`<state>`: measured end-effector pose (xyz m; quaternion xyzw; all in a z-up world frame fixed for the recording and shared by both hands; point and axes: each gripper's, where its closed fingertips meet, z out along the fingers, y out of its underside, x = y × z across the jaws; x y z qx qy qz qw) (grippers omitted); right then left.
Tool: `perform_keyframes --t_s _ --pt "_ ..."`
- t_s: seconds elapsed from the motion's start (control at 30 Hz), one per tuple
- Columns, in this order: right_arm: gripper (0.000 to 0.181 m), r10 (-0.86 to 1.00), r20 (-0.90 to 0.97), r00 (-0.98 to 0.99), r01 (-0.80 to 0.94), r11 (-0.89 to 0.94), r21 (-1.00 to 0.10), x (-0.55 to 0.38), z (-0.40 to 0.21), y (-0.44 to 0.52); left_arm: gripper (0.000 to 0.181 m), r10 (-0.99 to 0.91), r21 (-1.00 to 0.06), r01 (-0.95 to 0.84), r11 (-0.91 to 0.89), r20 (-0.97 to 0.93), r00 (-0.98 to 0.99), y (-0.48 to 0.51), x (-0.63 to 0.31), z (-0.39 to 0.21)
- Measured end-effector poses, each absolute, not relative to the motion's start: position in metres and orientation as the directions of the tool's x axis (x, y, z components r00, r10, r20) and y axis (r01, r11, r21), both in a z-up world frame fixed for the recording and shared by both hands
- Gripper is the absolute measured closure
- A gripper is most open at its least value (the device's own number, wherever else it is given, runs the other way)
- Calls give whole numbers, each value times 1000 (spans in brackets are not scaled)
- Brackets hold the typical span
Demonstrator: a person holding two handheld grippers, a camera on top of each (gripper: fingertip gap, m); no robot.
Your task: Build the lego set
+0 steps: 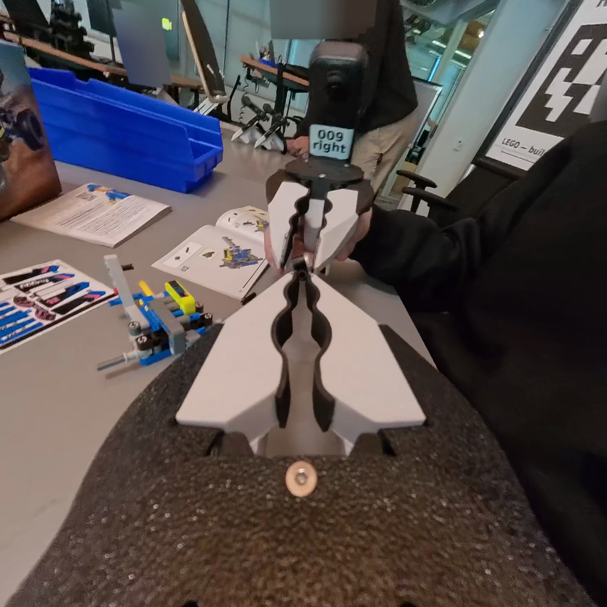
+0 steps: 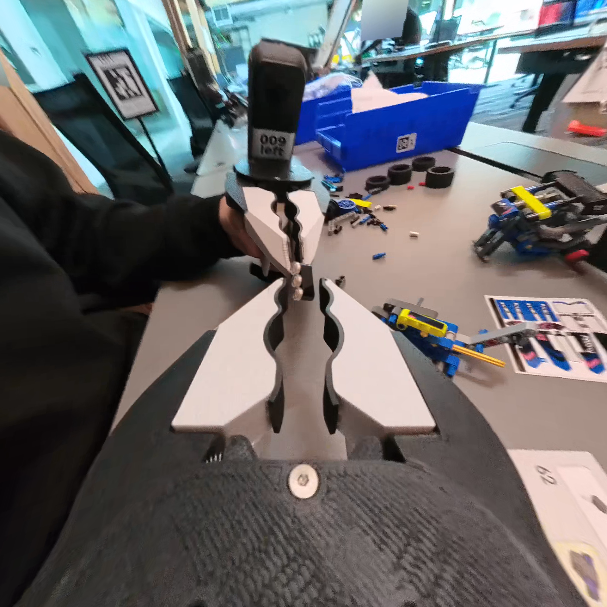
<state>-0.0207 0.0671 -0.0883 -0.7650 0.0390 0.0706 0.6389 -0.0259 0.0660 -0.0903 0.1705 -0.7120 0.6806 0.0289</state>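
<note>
The left gripper (image 1: 300, 274) is closed on a small black lego beam (image 2: 303, 284) carrying 3 pale grey pins, pinched at its upper end. The right gripper (image 2: 302, 282) is narrowly parted, its tips at either side of that beam, and whether the beam is touched cannot be told. Both are raised above the grey table (image 1: 65, 410).

Further out, a half-built blue, grey and yellow lego assembly (image 1: 164, 318) lies beside a sticker sheet (image 1: 42, 299), with an open instruction booklet (image 1: 213, 249) beyond.

The beam is judged light, stiff and slippery; the flat sides should be gripped, clear of the pins.
</note>
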Motion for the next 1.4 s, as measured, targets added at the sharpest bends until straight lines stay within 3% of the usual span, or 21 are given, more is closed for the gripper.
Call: perform_keyframes --t_s 0.3,0.4,0.5,0.63,1.03,1.27,1.4 --pt "170 90 -194 977 -178 -161 -971 -21 -87 65 180 -205 -970 -237 62 220 -954 66 -22 -91" --pt "170 -10 -184 983 -183 -163 -969 -11 -93 67 175 -346 -965 -207 161 141 -928 72 -7 -104" --pt "170 -233 -144 962 -191 -197 -962 11 -107 66 164 -564 -934 -215 285 18 -825 89 19 -124" --pt "170 -344 -36 938 -155 -325 -933 23 -123 68 162 -682 -907 -277 318 -16 -731 98 36 -136" --pt "171 -392 143 909 -94 -526 -845 35 -139 79 159 -611 -858 -371 356 87 -787 89 39 -154" --pt "171 -395 202 896 -73 -580 -811 37 -143 78 150 -645 -847 -374 377 50 -763 88 36 -158" --pt "170 -400 197 895 -86 -588 -804 38 -144 77 154 -673 -844 -366 391 8 -739 85 38 -159"
